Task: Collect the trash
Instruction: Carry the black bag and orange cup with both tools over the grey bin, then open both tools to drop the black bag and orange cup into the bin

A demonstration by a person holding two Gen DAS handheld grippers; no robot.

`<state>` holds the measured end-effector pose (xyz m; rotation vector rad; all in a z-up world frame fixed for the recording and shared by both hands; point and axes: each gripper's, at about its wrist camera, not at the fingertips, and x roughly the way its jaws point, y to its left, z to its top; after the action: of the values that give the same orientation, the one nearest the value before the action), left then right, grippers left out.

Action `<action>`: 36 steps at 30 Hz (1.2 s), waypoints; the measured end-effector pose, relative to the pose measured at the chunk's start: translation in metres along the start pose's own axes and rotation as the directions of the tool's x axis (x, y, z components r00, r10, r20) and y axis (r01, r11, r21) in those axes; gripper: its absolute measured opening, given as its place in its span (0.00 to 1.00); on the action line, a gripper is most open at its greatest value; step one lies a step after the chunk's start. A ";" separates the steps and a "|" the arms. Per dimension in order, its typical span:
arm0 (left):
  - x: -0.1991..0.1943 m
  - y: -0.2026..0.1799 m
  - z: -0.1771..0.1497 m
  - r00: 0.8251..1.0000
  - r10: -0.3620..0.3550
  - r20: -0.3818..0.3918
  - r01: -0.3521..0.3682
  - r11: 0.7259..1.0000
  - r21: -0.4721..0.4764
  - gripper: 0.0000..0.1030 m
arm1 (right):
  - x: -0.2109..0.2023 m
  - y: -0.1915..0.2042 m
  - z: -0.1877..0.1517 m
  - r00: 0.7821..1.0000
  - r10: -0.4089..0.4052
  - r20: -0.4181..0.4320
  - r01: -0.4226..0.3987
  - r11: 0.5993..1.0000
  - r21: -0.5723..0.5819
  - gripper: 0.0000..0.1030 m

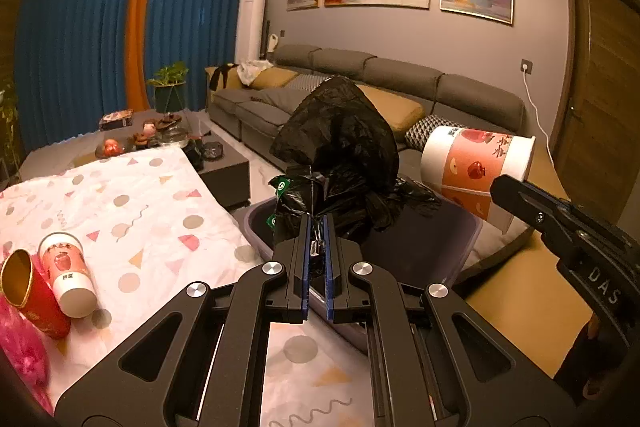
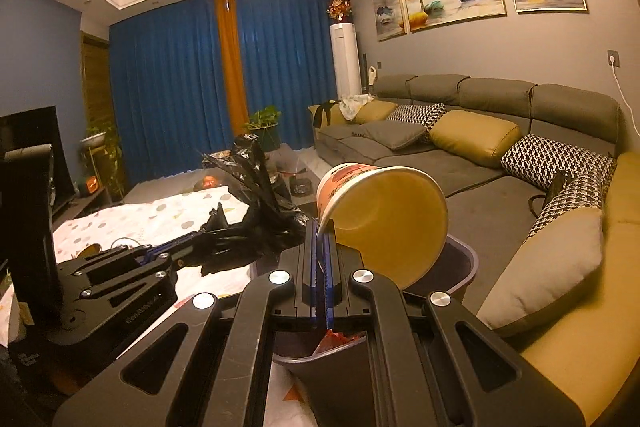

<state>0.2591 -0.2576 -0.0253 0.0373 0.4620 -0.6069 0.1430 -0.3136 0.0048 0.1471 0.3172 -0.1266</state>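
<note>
A: We take the grey waste bin (image 1: 460, 239) as our reference. What do we record for the left gripper (image 1: 318, 223)?

B: We see its jaws closed on a fold of the black trash bag (image 1: 340, 143). The bag stands bunched above the bin's near-left rim and drapes into the opening.

A: And the right gripper (image 2: 323, 227)?

B: We see its jaws fully closed, pinching the rim of a paper cup with apple print (image 2: 384, 211). The cup is tilted on its side above the bin, mouth toward the right wrist camera.

A: What else do we log?

B: To the left of the bin, on the patterned tablecloth (image 1: 140, 211), we see a second apple-print cup (image 1: 68, 275) lying touching a red cup (image 1: 32, 291). Beyond the bin stands the grey sofa (image 2: 460, 147).
</note>
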 end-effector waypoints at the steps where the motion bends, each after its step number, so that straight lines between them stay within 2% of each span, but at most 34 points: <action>1: 0.002 0.001 -0.001 1.000 -0.002 -0.004 0.002 1.000 -0.001 0.05 | 0.001 -0.001 0.000 1.000 -0.001 0.000 0.001 1.000 0.001 0.04; 23: 0.036 -0.008 -0.003 0.998 -0.026 -0.051 0.026 1.000 0.014 0.05 | 0.017 0.002 0.002 0.999 -0.009 -0.030 0.009 1.000 0.004 0.04; 29: 0.041 -0.007 -0.006 0.996 -0.080 -0.041 0.081 0.997 0.014 0.07 | 0.026 -0.001 0.002 0.999 -0.006 -0.050 0.007 1.000 0.010 0.04; 31: 0.044 -0.004 -0.008 0.992 -0.111 -0.054 0.111 0.994 0.007 0.14 | 0.031 -0.003 0.003 0.998 -0.003 -0.061 0.004 1.000 0.019 0.04; 32: 0.045 -0.002 -0.010 0.991 -0.120 -0.057 0.120 0.993 0.000 0.21 | 0.034 -0.004 0.004 0.998 0.000 -0.067 0.002 1.000 0.023 0.04; 33: 0.045 0.000 -0.011 0.993 -0.107 -0.053 0.108 0.994 0.001 0.36 | 0.036 -0.004 0.004 0.998 0.001 -0.069 0.001 1.000 0.026 0.05; 34: 0.043 0.003 -0.012 0.996 -0.084 -0.042 0.085 0.996 0.003 0.47 | 0.038 -0.004 0.003 0.998 0.004 -0.070 -0.002 1.000 0.028 0.06; 35: 0.041 0.005 -0.013 0.997 -0.070 -0.032 0.070 0.998 0.000 0.66 | 0.039 -0.005 0.003 0.997 0.002 -0.072 0.000 1.000 0.029 0.11; 36: 0.037 0.010 -0.014 0.998 -0.053 -0.017 0.053 0.999 -0.008 0.74 | 0.040 -0.006 0.002 0.997 -0.002 -0.071 0.005 1.000 0.030 0.19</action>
<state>0.2856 -0.2674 -0.0547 0.0235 0.4834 -0.6577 0.1810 -0.3239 -0.0065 0.1817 0.3865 -0.1299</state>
